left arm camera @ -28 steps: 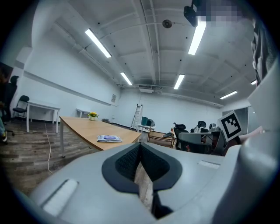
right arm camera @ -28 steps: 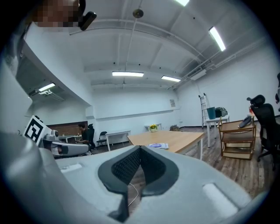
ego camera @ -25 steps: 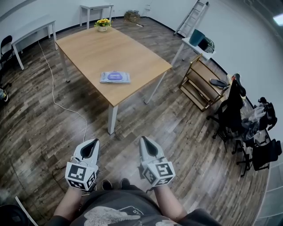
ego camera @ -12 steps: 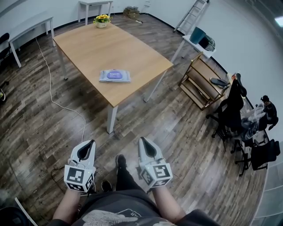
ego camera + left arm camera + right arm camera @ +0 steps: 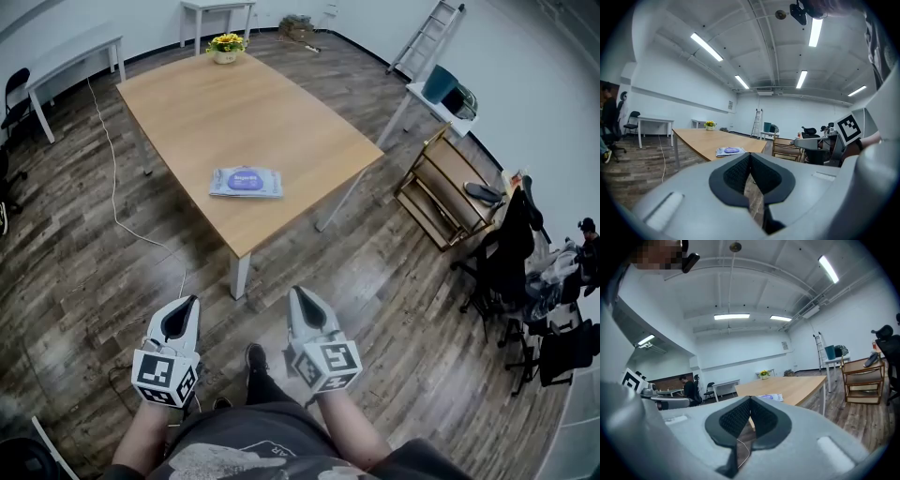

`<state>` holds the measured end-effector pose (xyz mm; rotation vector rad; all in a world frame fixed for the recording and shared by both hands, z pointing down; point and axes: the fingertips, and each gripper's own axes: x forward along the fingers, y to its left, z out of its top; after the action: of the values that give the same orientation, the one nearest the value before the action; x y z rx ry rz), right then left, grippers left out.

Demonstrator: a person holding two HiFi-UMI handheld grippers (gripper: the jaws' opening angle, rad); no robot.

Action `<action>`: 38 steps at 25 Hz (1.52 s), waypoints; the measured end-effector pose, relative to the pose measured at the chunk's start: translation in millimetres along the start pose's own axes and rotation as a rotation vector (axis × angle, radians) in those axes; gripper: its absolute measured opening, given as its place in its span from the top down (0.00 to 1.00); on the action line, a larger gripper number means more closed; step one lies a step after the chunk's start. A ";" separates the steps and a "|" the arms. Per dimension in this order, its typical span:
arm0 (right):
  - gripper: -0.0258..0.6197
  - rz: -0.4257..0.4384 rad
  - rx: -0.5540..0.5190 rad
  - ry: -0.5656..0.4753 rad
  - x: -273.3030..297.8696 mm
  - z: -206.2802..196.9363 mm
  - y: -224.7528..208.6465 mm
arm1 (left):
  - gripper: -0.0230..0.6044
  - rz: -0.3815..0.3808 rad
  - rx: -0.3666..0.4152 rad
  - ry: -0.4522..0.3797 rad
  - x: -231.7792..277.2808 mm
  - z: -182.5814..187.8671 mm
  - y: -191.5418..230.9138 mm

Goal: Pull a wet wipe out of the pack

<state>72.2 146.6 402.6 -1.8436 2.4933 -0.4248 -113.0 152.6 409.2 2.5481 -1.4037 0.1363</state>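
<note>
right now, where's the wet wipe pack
In the head view, left of centre, the wet wipe pack lies on the wooden table near its closest corner, far from the flower pot.

office/lab room | wooden table (image 5: 234, 112) | office chairs (image 5: 502, 258) | ladder (image 5: 427, 37)

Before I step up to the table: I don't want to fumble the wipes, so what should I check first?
1. Wet wipe pack in sight, lying flat on the table near its closest corner: ok.
2. Left gripper jaws apart for a grasp: not ok, they are together with nothing between them.
3. Right gripper jaws apart: not ok, together and empty.
4. Grippers at the pack: not ok, both hang over the floor, short of the table.
5. Pack's flap open: cannot tell, too small to make out.
</note>
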 end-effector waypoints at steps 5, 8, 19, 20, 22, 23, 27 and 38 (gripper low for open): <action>0.97 -0.001 0.030 -0.004 31.7 13.7 -36.1 | 0.93 0.003 -0.011 -0.001 41.5 10.9 -7.2; 0.97 0.021 0.025 0.000 47.0 22.7 -50.7 | 0.93 0.020 -0.003 0.010 61.4 14.6 -7.8; 0.97 0.104 0.007 0.033 87.1 33.1 -92.4 | 0.93 0.097 -0.006 -0.002 116.0 30.2 0.7; 0.97 0.107 0.002 0.037 89.8 32.1 -94.1 | 0.93 0.092 -0.003 0.003 119.4 29.1 -2.1; 0.97 0.118 -0.004 0.046 94.6 29.8 -93.6 | 0.93 0.082 -0.003 0.015 124.5 26.8 -4.5; 0.97 0.124 -0.009 0.052 97.2 28.6 -91.7 | 0.93 0.080 -0.002 0.018 127.0 26.8 -3.6; 0.97 0.122 -0.022 0.074 109.4 26.4 -88.3 | 0.93 0.066 0.004 0.019 144.7 30.3 8.9; 0.97 -0.003 -0.035 0.062 172.2 47.2 -116.9 | 0.93 -0.009 -0.015 0.042 225.1 40.2 62.7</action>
<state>137.0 -56.6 409.2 -1.8757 2.5542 -0.4484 -46.1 -74.5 422.7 2.5246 -1.3727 0.1760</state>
